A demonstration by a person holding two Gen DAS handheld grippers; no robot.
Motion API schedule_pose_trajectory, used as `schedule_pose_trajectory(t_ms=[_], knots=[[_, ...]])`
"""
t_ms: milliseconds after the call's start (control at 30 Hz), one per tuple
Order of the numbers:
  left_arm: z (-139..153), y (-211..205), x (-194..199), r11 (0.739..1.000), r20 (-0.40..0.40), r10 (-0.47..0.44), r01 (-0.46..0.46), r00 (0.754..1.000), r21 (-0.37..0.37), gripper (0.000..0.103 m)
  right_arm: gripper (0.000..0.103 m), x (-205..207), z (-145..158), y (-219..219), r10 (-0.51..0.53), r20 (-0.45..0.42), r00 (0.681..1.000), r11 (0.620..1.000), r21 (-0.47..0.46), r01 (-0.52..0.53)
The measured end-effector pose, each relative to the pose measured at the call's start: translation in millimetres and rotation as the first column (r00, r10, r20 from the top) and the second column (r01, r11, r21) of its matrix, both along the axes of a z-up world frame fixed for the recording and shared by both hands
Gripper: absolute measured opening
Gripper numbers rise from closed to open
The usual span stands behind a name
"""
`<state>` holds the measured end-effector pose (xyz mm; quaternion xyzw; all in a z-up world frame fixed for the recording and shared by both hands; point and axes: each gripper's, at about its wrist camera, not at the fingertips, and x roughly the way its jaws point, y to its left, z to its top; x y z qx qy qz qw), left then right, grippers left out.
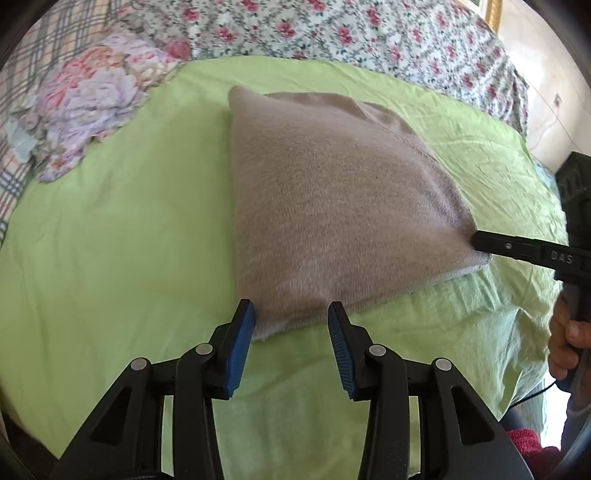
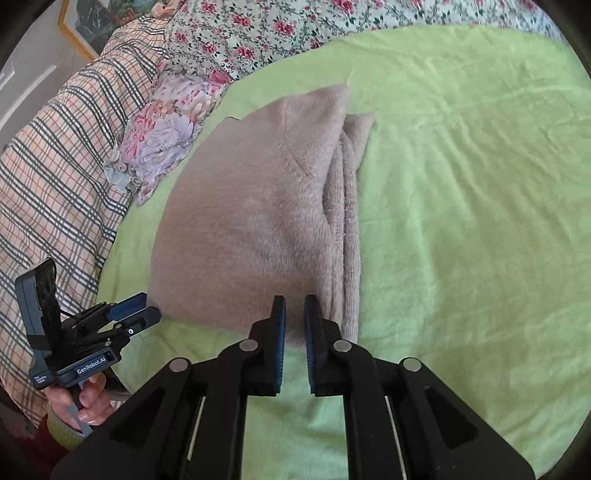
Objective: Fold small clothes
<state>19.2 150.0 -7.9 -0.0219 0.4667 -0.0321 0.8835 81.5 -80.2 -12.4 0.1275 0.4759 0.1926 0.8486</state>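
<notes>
A fuzzy beige garment [image 1: 332,199] lies folded on a lime-green sheet [image 1: 110,240]. It also shows in the right wrist view [image 2: 251,229], with a stacked folded edge on its right side. My left gripper [image 1: 291,314] is open, its blue pads either side of the garment's near corner. It shows from the side in the right wrist view [image 2: 136,310], at the garment's left corner. My right gripper [image 2: 294,306] has its jaws slightly apart at the garment's near edge, not clamped. In the left wrist view its tip [image 1: 480,242] touches the garment's right corner.
A floral cloth [image 1: 92,107] lies bunched at the sheet's far left, also seen in the right wrist view [image 2: 162,140]. A plaid blanket [image 2: 55,177] and a rose-print bedspread [image 1: 351,33] surround the sheet. The bed edge is on the right [image 1: 532,332].
</notes>
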Motion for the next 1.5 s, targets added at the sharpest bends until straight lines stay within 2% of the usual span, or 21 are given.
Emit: schedule_pose_trajectory(t_ms=[67, 133, 200, 267, 433, 767, 1500], knots=[[2, -1, -6, 1.0, -0.002, 0.016, -0.016, 1.0, 0.004, 0.042, 0.014, -8, 7, 0, 0.002, 0.01, 1.0, 1.0, 0.001, -0.002], [6, -1, -12, 0.999, 0.001, 0.032, -0.032, 0.999, 0.007, 0.046, 0.024, -16, 13, 1, 0.007, 0.02, 1.0, 1.0, -0.001, -0.007], [10, 0, -18, 0.999, 0.008, 0.053, -0.053, 0.999, 0.012, 0.054, 0.043, -24, 19, 2, 0.012, 0.037, 0.999, 1.0, -0.011, -0.012], [14, 1, -22, 0.998, 0.02, 0.068, -0.068, 0.998, 0.001, 0.06, 0.043, -32, 25, 2, 0.022, 0.051, 0.998, 1.0, -0.013, -0.021], [18, 4, -26, 0.993, 0.019, 0.109, -0.108, 0.994, -0.041, 0.066, 0.044, -37, 28, -7, 0.023, 0.058, 0.998, 1.0, -0.008, -0.022], [23, 8, -10, 0.991, 0.007, 0.129, -0.129, 0.992, -0.047, 0.076, 0.045, -12, 16, -19, -0.004, 0.019, 1.0, 0.999, 0.032, 0.004], [28, 21, 70, 0.984, -0.01, 0.164, -0.164, 0.986, -0.071, 0.08, 0.052, 62, 2, -31, -0.06, -0.022, 0.998, 0.993, 0.101, 0.062]])
